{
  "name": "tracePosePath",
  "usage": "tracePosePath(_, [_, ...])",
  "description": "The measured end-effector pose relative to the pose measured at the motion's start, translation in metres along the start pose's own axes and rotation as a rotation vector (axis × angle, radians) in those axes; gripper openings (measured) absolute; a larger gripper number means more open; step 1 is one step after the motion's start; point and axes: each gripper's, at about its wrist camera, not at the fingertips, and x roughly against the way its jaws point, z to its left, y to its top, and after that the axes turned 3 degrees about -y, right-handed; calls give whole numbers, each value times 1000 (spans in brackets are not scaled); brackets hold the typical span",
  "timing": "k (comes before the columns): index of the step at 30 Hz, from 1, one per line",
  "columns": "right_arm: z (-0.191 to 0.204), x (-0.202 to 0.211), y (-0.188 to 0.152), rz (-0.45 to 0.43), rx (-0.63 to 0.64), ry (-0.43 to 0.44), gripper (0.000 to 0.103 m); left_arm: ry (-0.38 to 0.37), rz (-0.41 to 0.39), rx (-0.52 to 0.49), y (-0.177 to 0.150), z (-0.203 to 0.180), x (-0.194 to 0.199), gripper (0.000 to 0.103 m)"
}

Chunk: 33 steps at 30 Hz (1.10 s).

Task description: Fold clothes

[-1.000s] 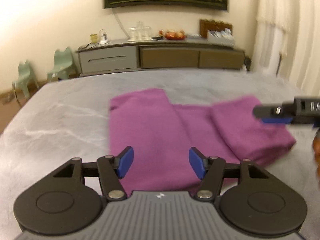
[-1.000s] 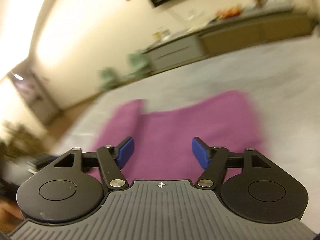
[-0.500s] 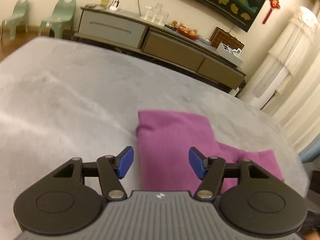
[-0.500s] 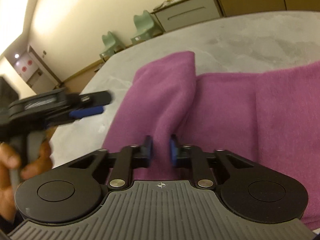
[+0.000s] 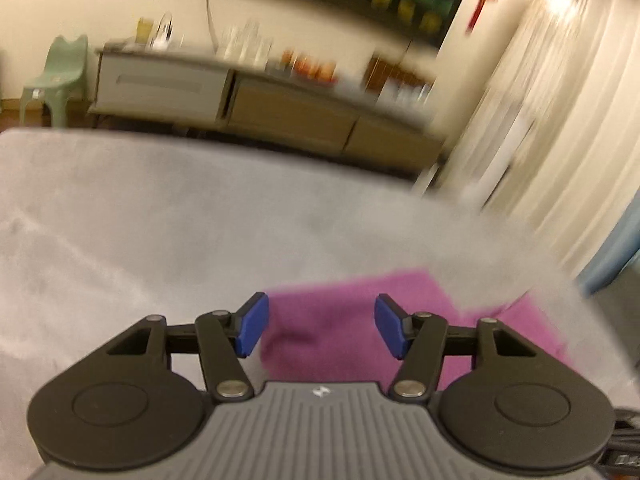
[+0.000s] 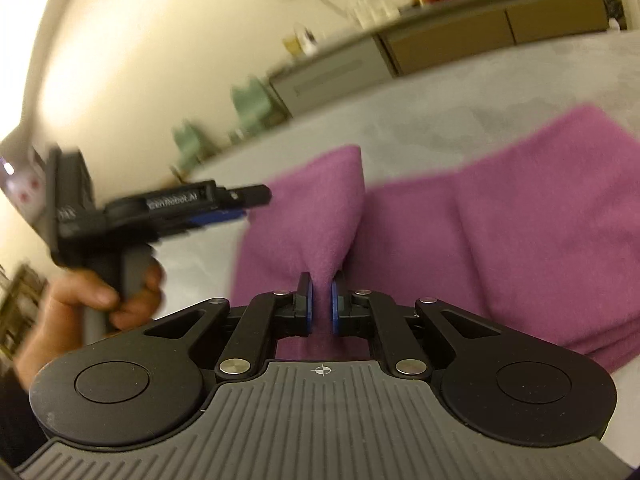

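Left wrist view: a grey table (image 5: 160, 240) fills the middle of the scene. Behind it, a long low sideboard (image 5: 248, 104) stands against a cream wall, with glasses and small items on top that are too smeared to name. A green chair (image 5: 60, 76) stands at its left end, and pale curtains (image 5: 560, 120) hang on the right. The left gripper (image 5: 320, 330) hovers with its blue pads apart and nothing pressed between them. A purple cloth (image 5: 340, 320) lies on the table just beyond and below the pads, and its near part is hidden behind the gripper body. The whole view is blurred.

Right wrist view: the cloth (image 6: 500, 240) spreads across the table (image 6: 440, 120), folded over on the right. The right gripper (image 6: 321, 306) is closing, its pads pinching a raised ridge of the cloth between them. To the left, a hand (image 6: 80, 300) holds the left gripper (image 6: 248, 204) side-on, its tip just beside the cloth's left edge; whether it touches is unclear. The sideboard (image 6: 440, 48) and two green chairs (image 6: 224, 120) are blurred behind. The cloth's near edge is hidden under the gripper body.
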Motion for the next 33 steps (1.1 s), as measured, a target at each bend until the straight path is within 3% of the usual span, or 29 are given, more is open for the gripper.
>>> tracePosePath(2, [-1, 6, 0, -23, 35, -60, 7, -27, -5, 24, 1, 3, 3, 61])
tracePosePath(5, [-17, -17, -11, 43, 85, -170, 7, -27, 88, -16, -15, -6, -18, 58])
tracePosePath(9, [-16, -19, -16, 38, 144, -222, 10, 22, 163, -66, -35, -13, -40, 59])
tracePosePath(10, [-12, -20, -15, 41, 179, -245, 16, 24, 167, -53, -35, -10, -41, 62])
tracePosePath(12, [5, -10, -16, -15, 252, -334, 50, 26, 175, -25, -36, -2, -42, 66])
tracePosePath(13, [19, 2, -19, -87, 298, -369, 58, 26, 160, -24, -32, -2, -38, 66])
tracePosePath(14, [32, 14, -21, -159, 345, -404, 58, 27, 144, -23, -28, -2, -33, 65])
tracePosePath(15, [45, 23, -25, -202, 383, -381, 58, 27, 128, -23, -24, -2, -28, 63])
tracePosePath(17, [67, 31, -32, -211, 448, -241, 55, 28, 97, -21, -16, -2, -19, 62])
tracePosePath(20, [84, 7, -55, -97, 522, -176, 49, 36, 67, -47, -12, -7, -17, 62])
tracePosePath(22, [83, -12, -76, -13, 535, -185, 52, 99, 121, -97, -23, -8, -34, 62])
tracePosePath(24, [89, -15, -95, -51, 602, -228, 52, 156, 133, -86, -30, 1, -47, 63])
tracePosePath(27, [94, -14, -87, -13, 610, -236, 52, 190, 121, -17, -26, 10, -46, 66])
tracePosePath(29, [92, -7, -77, 6, 597, -210, 52, 198, 97, -17, -17, 4, -34, 60])
tracePosePath(31, [89, 16, -63, -18, 544, -158, 47, 158, 45, -11, -8, -3, -14, 60])
tracePosePath(33, [85, 28, -55, -109, 548, -209, 46, 87, 9, -26, -2, -12, -3, 60])
